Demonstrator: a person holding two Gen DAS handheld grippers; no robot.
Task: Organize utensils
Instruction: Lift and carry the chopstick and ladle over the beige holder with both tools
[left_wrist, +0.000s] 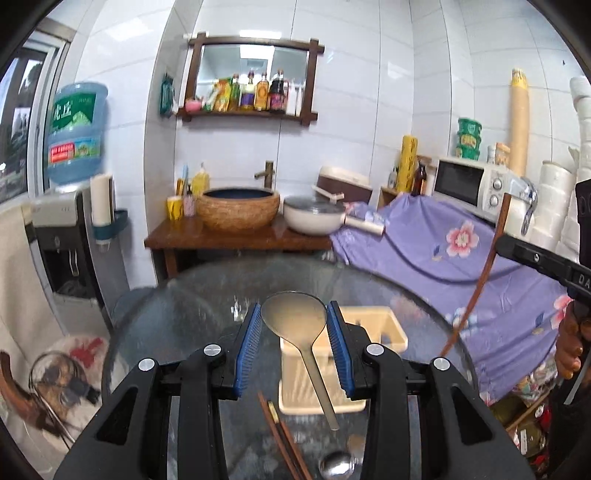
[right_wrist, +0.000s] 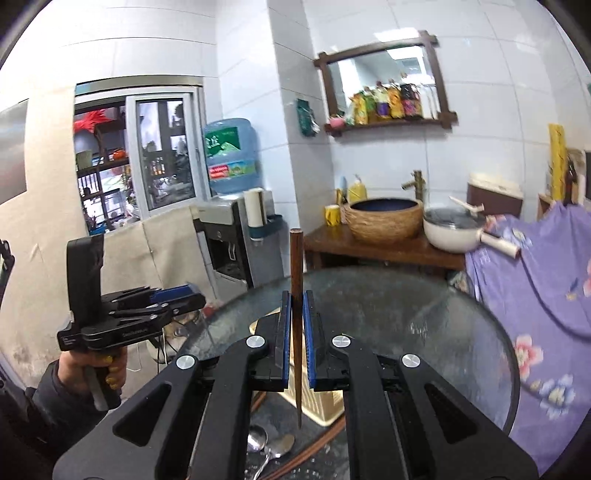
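My left gripper (left_wrist: 294, 314) is shut on the bowl of a metal spoon (left_wrist: 295, 323), whose handle hangs down over the beige utensil holder (left_wrist: 384, 328) on the round glass table (left_wrist: 192, 314). My right gripper (right_wrist: 294, 306) is shut on a brown wooden chopstick (right_wrist: 295, 266), held upright with its tip down above the holder (right_wrist: 321, 404). The chopstick also shows in the left wrist view (left_wrist: 480, 273). More chopsticks (left_wrist: 284, 439) and a spoon (left_wrist: 336, 465) lie on the table; two spoons (right_wrist: 271, 445) show under the right gripper.
A purple floral cloth (left_wrist: 461, 251) covers furniture to the right. A wooden stand (left_wrist: 236, 240) behind the table carries a woven basin (left_wrist: 238, 210) and a white pot (left_wrist: 314, 216). A water dispenser (left_wrist: 62, 221) stands at the left.
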